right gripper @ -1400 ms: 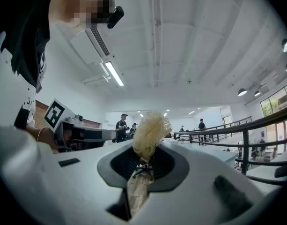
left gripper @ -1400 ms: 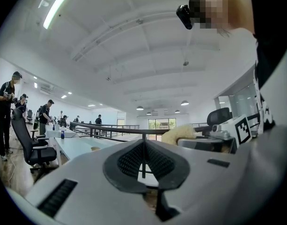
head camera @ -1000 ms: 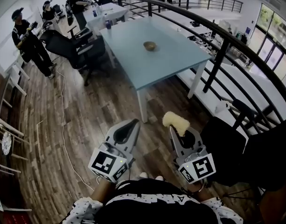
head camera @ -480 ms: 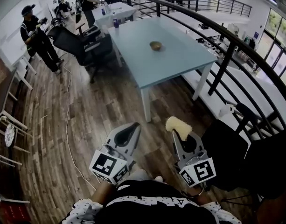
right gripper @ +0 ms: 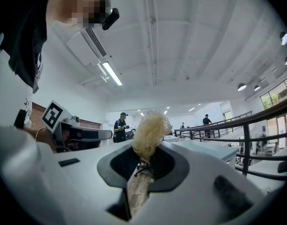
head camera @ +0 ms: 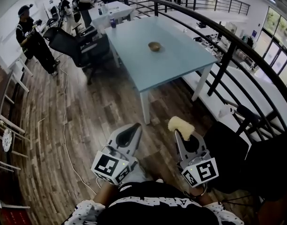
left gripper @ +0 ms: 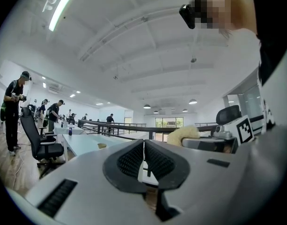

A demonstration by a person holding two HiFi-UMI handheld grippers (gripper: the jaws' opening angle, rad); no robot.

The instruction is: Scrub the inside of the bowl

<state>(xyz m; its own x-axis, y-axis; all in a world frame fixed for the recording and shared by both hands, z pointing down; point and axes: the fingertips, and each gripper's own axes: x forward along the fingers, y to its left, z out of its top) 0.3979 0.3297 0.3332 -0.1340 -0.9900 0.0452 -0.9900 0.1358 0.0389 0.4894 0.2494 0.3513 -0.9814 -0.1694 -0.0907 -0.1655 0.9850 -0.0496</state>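
A small brown bowl (head camera: pixel 155 46) stands alone on the pale blue table (head camera: pixel 171 64), far ahead of both grippers; it also shows small in the left gripper view as the bowl (left gripper: pixel 102 146). My left gripper (head camera: pixel 130 131) is held over the wooden floor, shut with nothing between its jaws (left gripper: pixel 144 159). Beside it, my right gripper (head camera: pixel 184 136) is shut on a pale yellow fluffy scrubber (head camera: pixel 180 125), whose tuft sticks out past the jaws (right gripper: pixel 150 131). Both point level toward the table.
Black office chairs (head camera: pixel 82 46) stand at the table's left side. A curved black railing (head camera: pixel 227 46) runs along the right, with a black chair (head camera: pixel 227 149) close by. Several people (head camera: pixel 31 36) stand at the far left. A white cable (head camera: pixel 64 125) trails over the floor.
Both grippers have sunk slightly and drifted a little to the right in the head view. Their jaws stay as they were, the scrubber still held.
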